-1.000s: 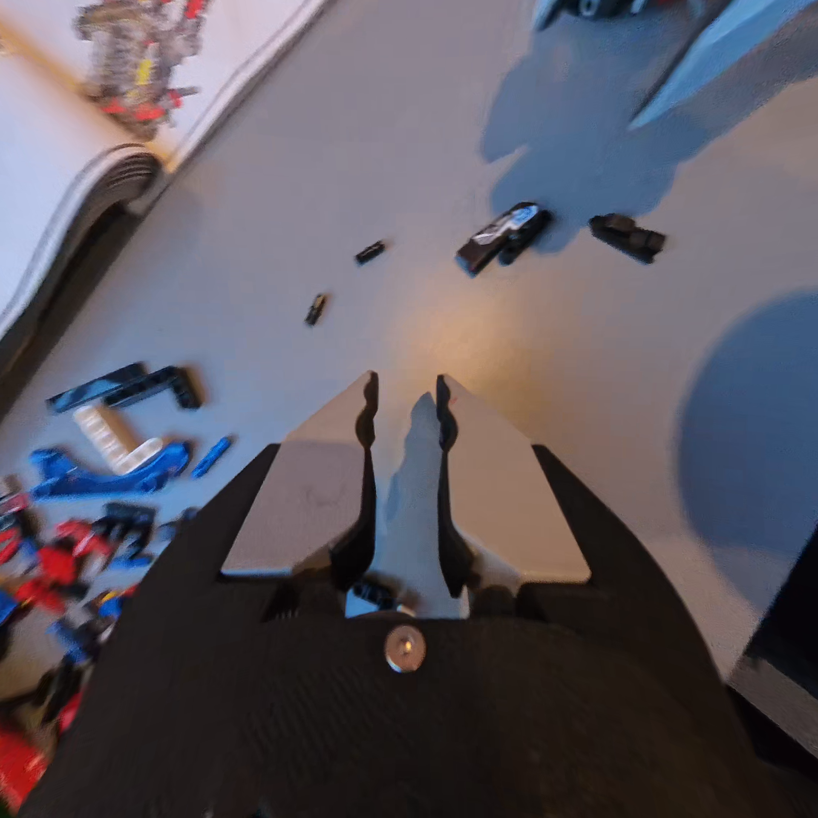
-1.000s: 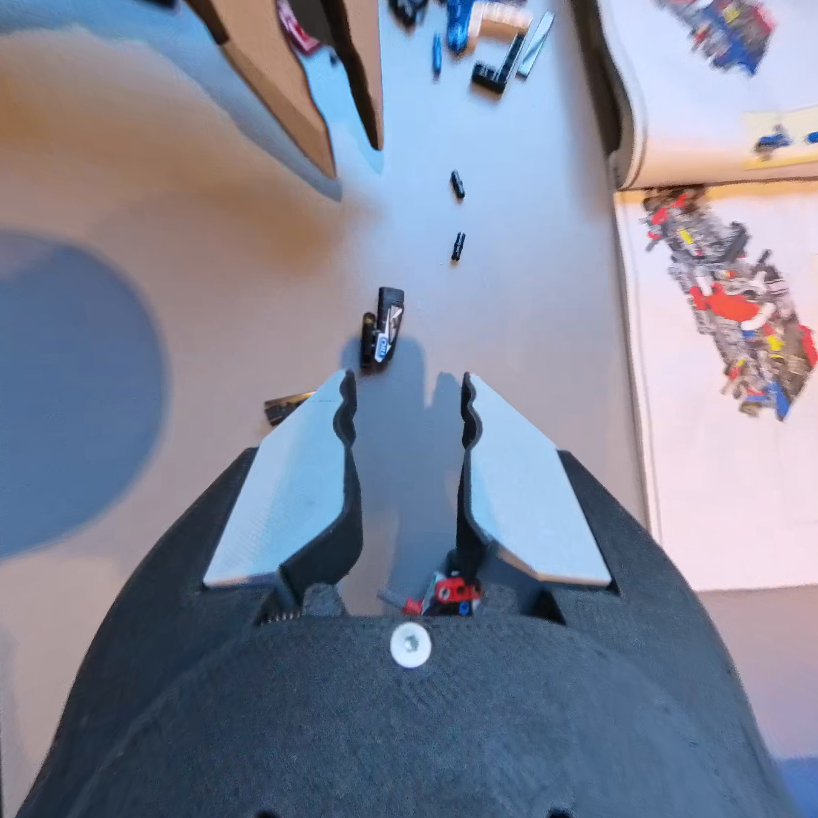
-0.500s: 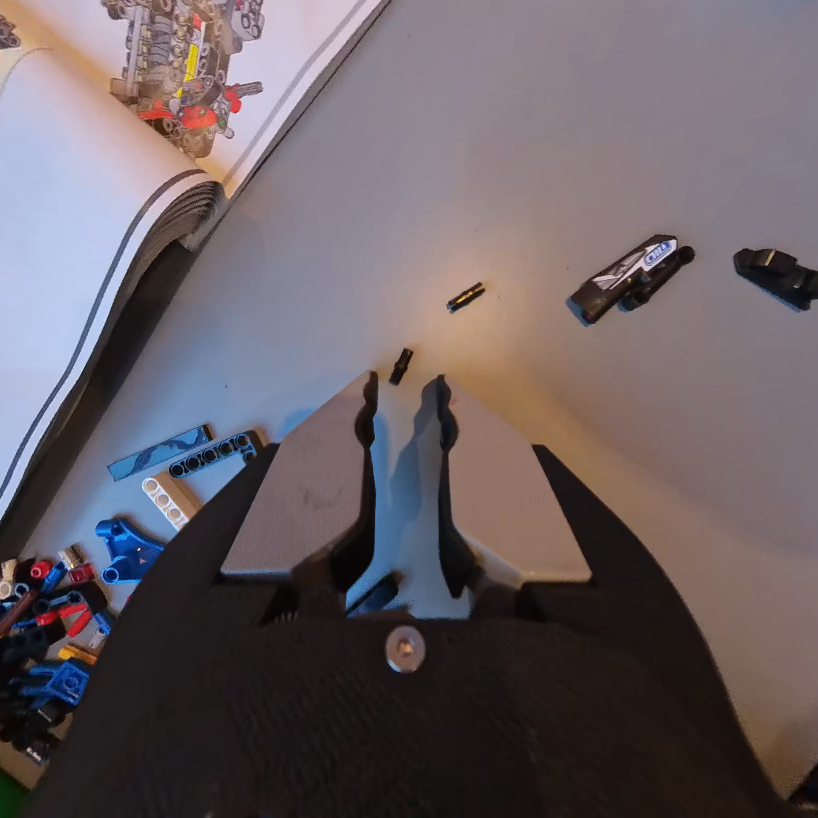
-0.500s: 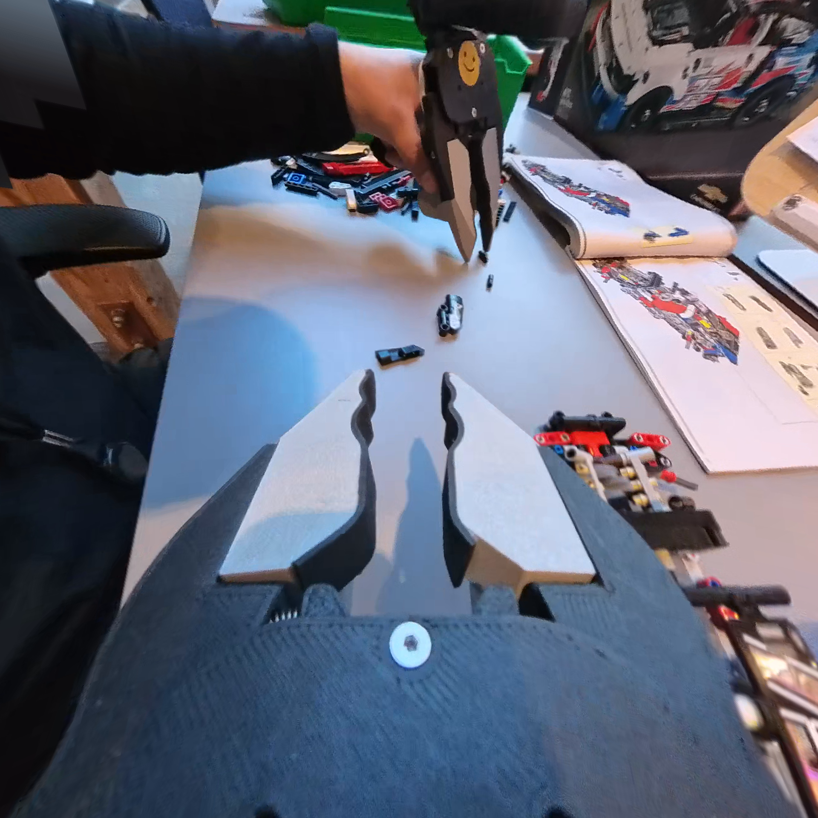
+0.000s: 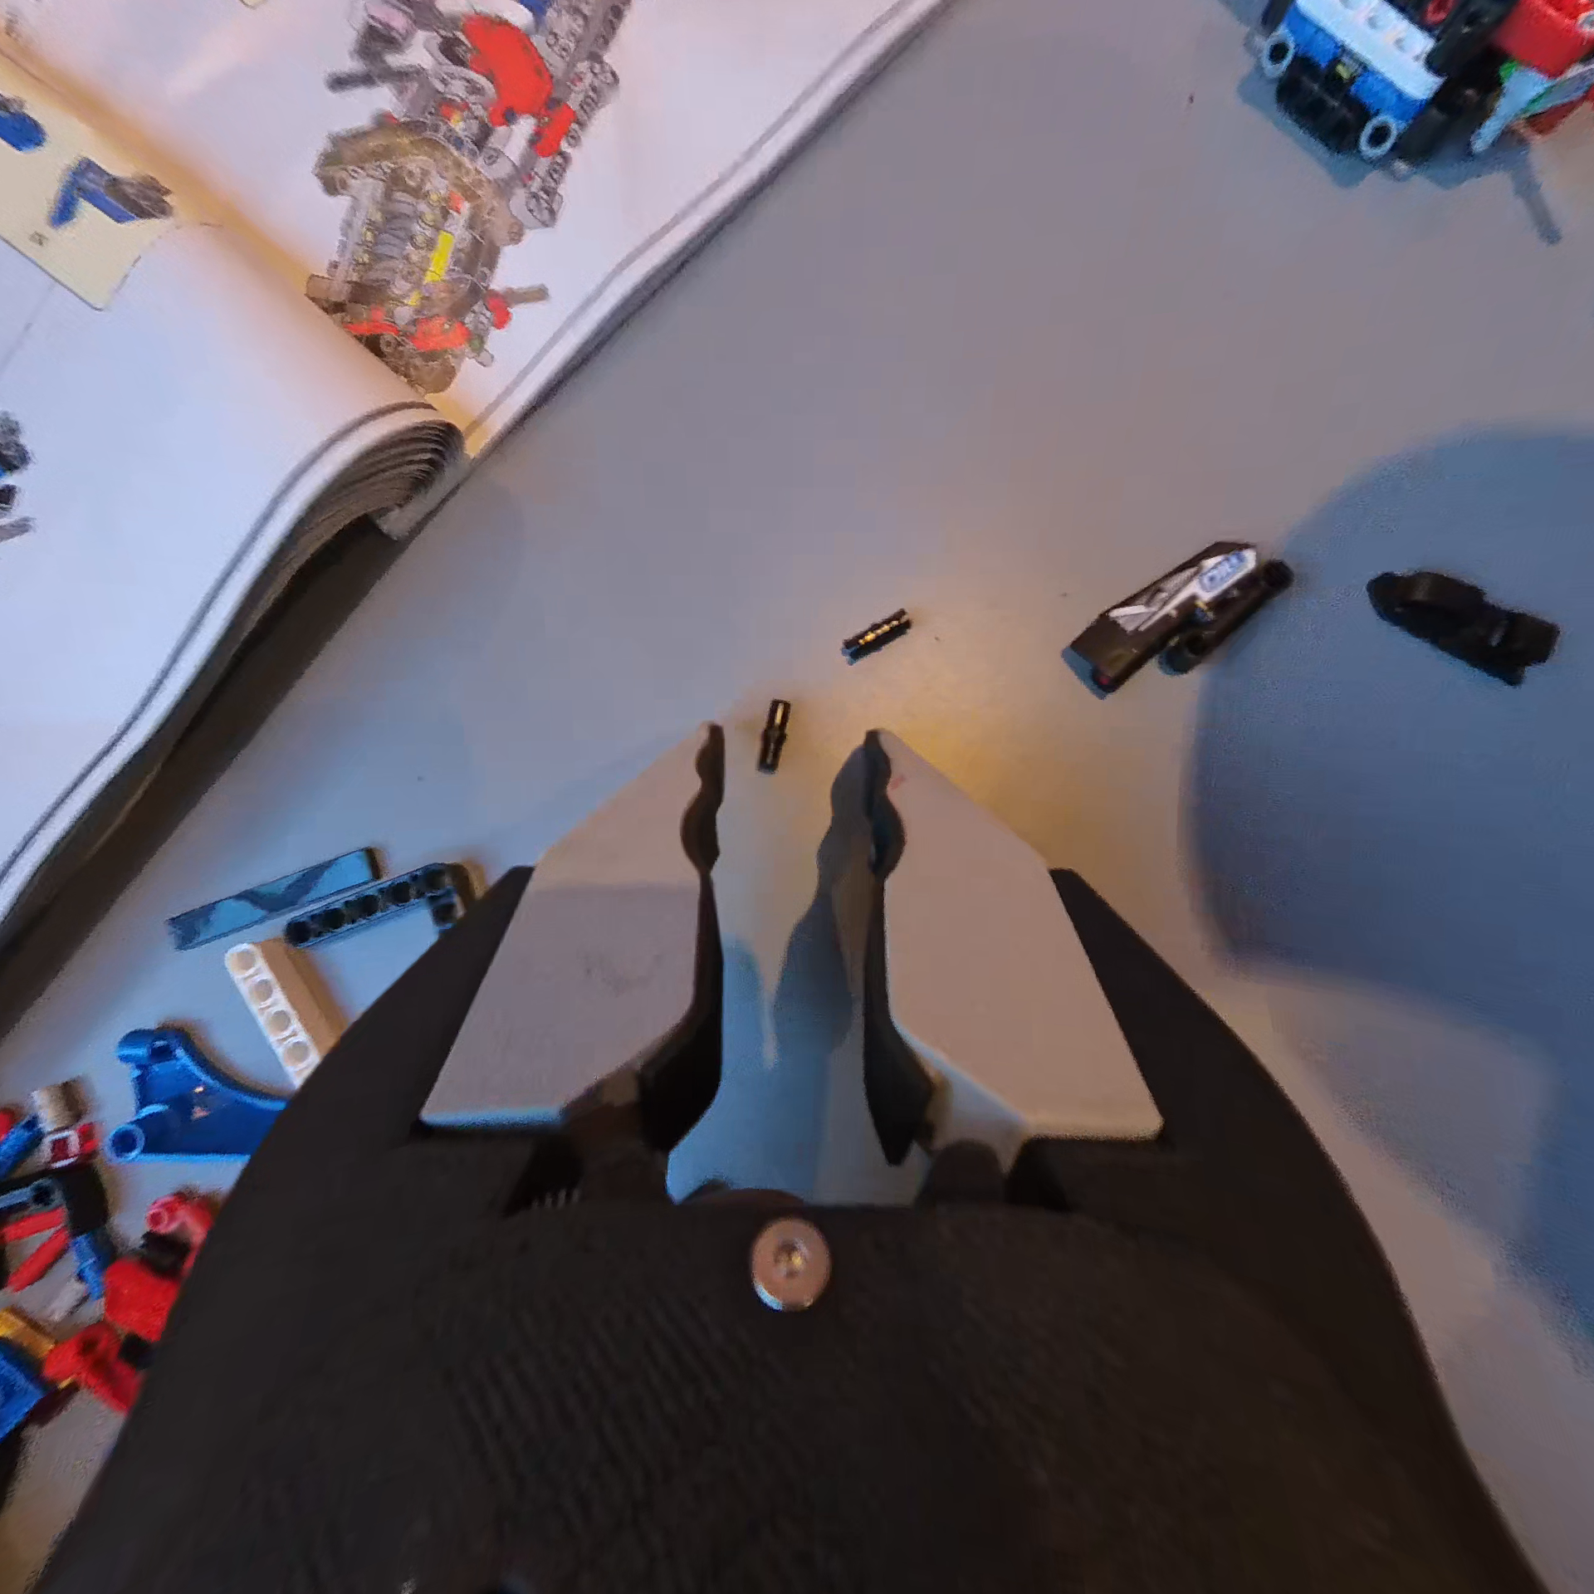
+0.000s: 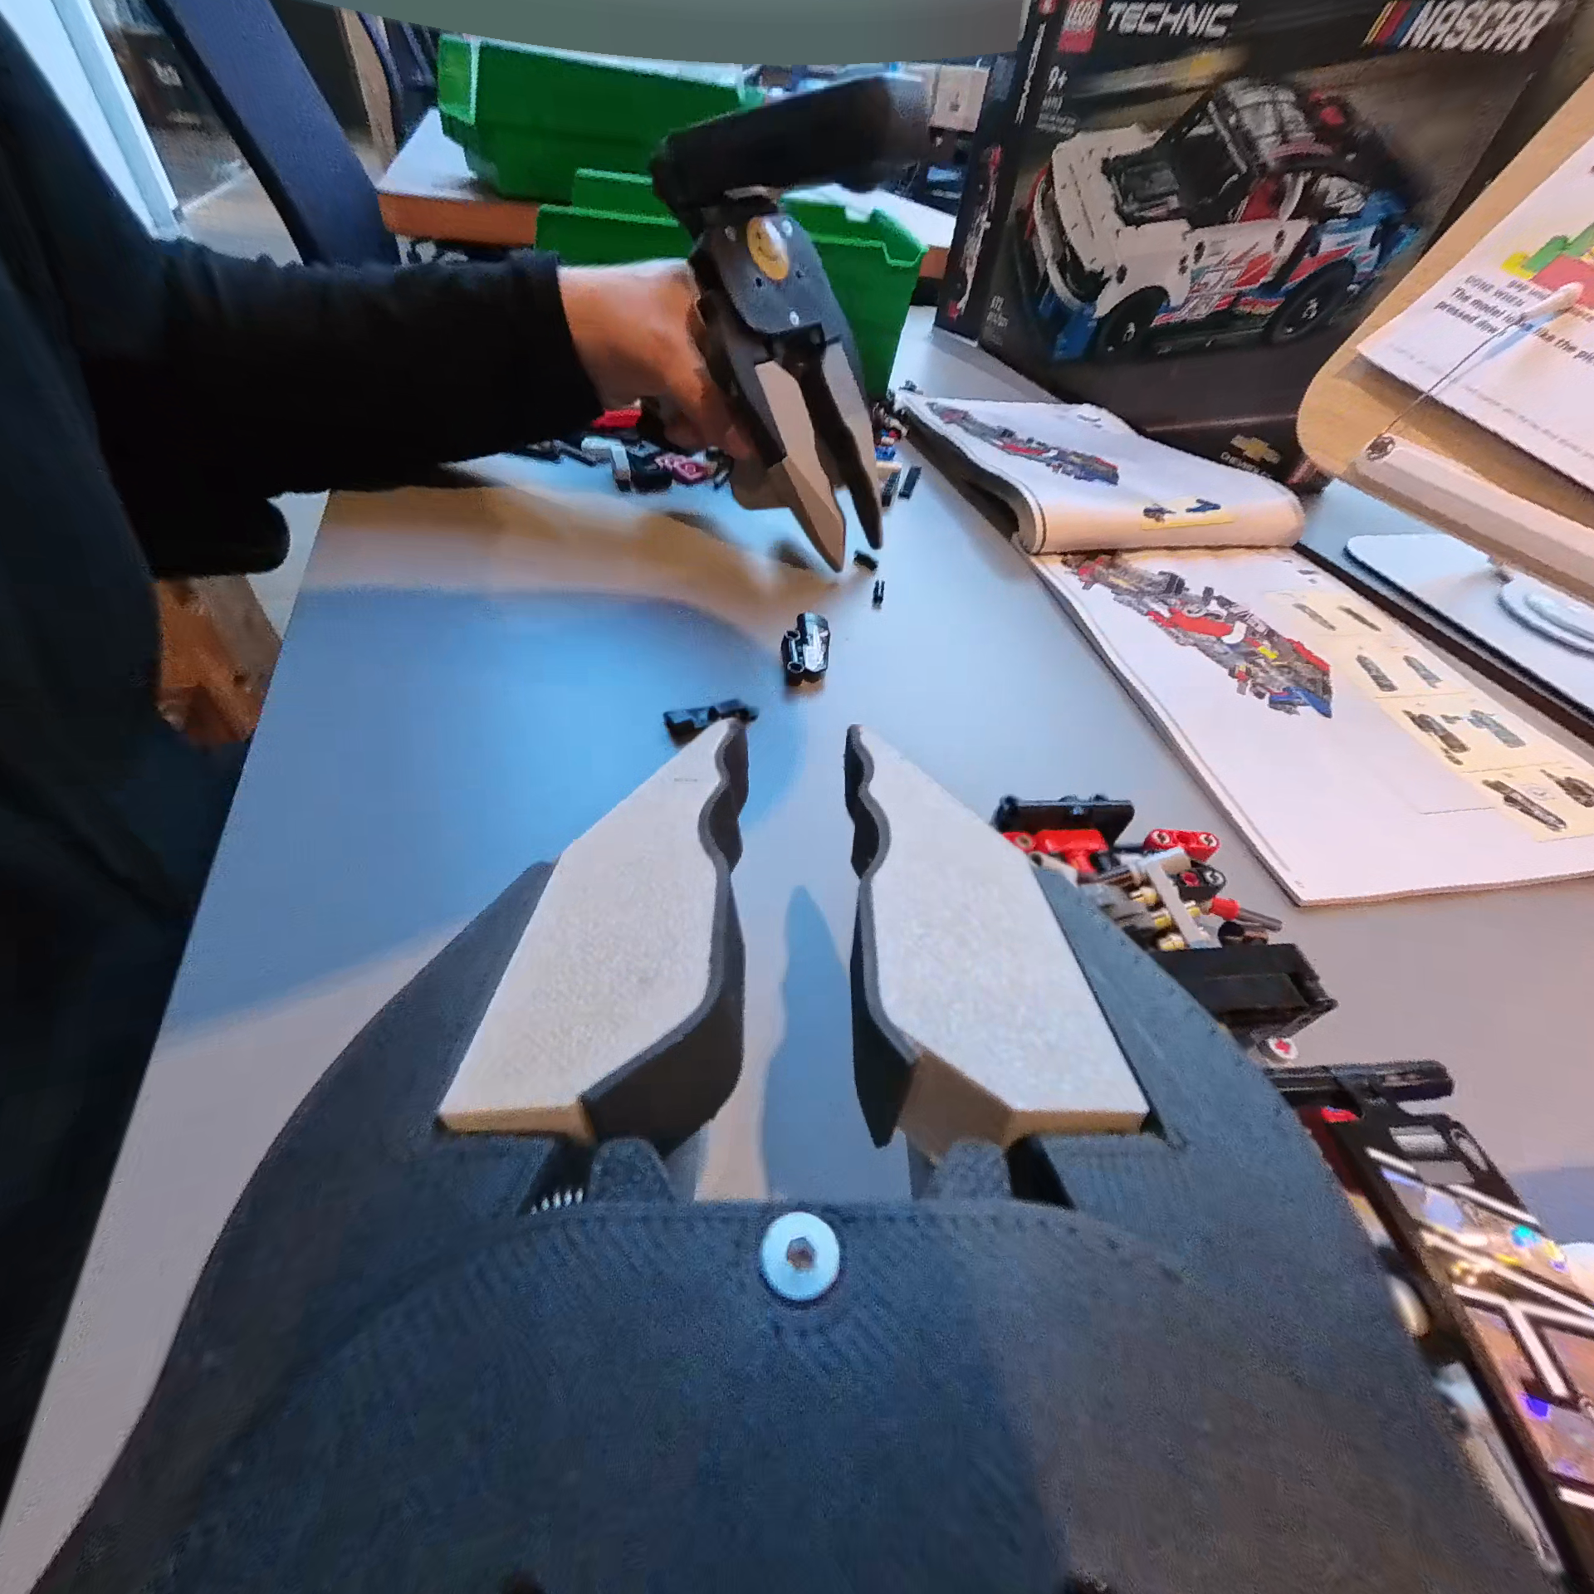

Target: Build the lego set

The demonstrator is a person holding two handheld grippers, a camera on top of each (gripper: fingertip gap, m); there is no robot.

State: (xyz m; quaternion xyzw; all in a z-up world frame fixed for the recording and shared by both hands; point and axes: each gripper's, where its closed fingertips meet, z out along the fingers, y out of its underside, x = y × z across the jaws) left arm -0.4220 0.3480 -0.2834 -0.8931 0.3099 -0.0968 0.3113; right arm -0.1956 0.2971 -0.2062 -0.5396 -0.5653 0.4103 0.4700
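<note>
Since half a sec ago left claw (image 5: pixel 787 743) has spread wider, empty, tips astride a black pin (image 5: pixel 774 733) on the grey bench (image 5: pixel 949 388); 2nd pin (image 5: pixel 876 633) just beyond, stickered black panel (image 5: pixel 1173 612) further right; right claw (image 6: pixel 793 737) spread, empty, part-built chassis (image 6: pixel 1156 897) beside it

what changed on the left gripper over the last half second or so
The left gripper opened wider around the near black pin, which now sits between its fingertips, not yet gripped. The second pin, the stickered black piece and the open manual stayed put. The right gripper stayed open and empty.
</note>
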